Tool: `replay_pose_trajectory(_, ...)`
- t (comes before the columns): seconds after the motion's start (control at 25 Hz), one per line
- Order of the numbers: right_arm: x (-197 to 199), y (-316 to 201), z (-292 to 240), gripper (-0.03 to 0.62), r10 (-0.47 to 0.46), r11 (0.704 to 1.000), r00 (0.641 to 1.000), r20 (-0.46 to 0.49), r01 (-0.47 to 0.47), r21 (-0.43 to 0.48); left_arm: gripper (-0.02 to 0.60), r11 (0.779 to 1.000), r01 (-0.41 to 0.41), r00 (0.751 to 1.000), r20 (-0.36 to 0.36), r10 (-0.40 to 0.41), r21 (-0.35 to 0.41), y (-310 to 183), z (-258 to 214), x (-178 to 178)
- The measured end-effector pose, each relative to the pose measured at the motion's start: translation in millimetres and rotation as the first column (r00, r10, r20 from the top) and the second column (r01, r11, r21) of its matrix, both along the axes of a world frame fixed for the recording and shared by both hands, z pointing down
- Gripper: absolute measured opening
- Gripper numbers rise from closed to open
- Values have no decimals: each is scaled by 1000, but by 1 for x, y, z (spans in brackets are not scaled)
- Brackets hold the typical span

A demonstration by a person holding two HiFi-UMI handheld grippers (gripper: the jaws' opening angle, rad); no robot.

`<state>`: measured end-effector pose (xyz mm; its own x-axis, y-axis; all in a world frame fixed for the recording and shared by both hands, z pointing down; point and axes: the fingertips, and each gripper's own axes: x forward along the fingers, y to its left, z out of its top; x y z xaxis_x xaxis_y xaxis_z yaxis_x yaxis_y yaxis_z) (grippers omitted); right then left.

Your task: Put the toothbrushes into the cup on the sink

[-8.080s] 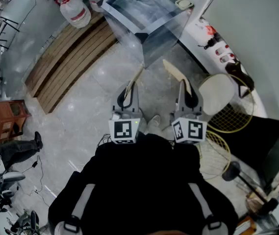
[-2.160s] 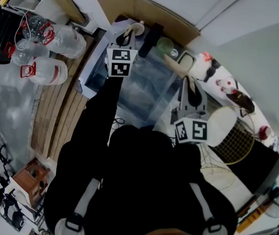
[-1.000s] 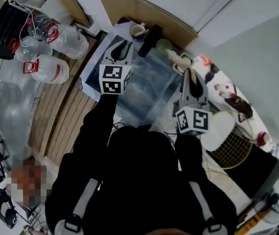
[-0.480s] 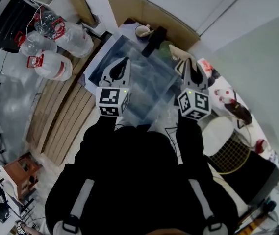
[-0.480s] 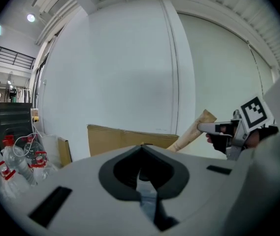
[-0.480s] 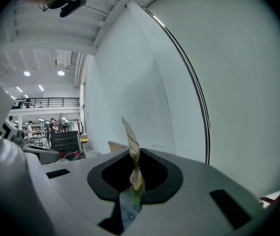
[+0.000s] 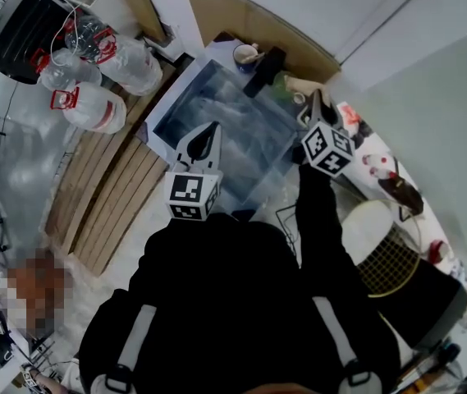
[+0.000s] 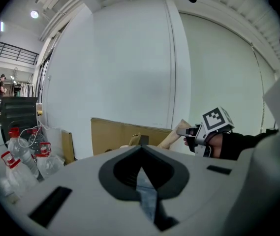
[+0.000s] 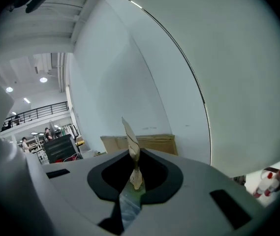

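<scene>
- Upper left of the head view: clear water jugs point(image 7: 93, 109) with red handles stand on the floor, well apart from the work.
- Left of centre: my left hand-held gripper point(image 7: 211, 128) hangs over the near part of the sink point(image 7: 225, 113). Its jaws are pressed together with nothing between them.
- Upper middle: the cup point(image 7: 244, 55) stands at the far edge of the sink, in front of a brown cardboard sheet point(image 7: 249, 23). Something pale leans inside it, too small to name.
- Right of the cup, near it but apart: my right hand-held gripper point(image 7: 313, 98) is pinching a pale, wood-coloured toothbrush point(image 7: 299, 84). In the right gripper view the jaws clamp one end, and the rest of the toothbrush point(image 9: 130, 141) stands up past the tips.
- Handling, as I judge it: the toothbrush looks light, stiff and slim, with a smooth handle that could pivot or slip in a narrow pinch. A hold on the handle end, as now, leaves the long free end to go into the cup first.
- The cup looks small and light, so a sideways knock might tip it.
</scene>
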<state>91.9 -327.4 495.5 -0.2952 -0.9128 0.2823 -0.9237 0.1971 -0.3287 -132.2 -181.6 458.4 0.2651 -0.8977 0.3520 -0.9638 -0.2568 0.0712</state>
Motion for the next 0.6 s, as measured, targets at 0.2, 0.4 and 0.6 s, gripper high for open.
replay_pose_trajectory(0.2,2,-11,19,34,55,996,997,46,-51,-75,2,1000,12,1000,-13,-13,-12,9,4,1)
replay_pose_trajectory(0.4,-1,-21,35,34,102,987,991,90,-89,-132,2,999,25,1000,-5,-25,-33,15,13,-3)
replay_pose_trajectory(0.6,-6,-28,48,34,135,977,982,131,-110,-185,2,999,33,999,-13,-33,-36,15,15,-7)
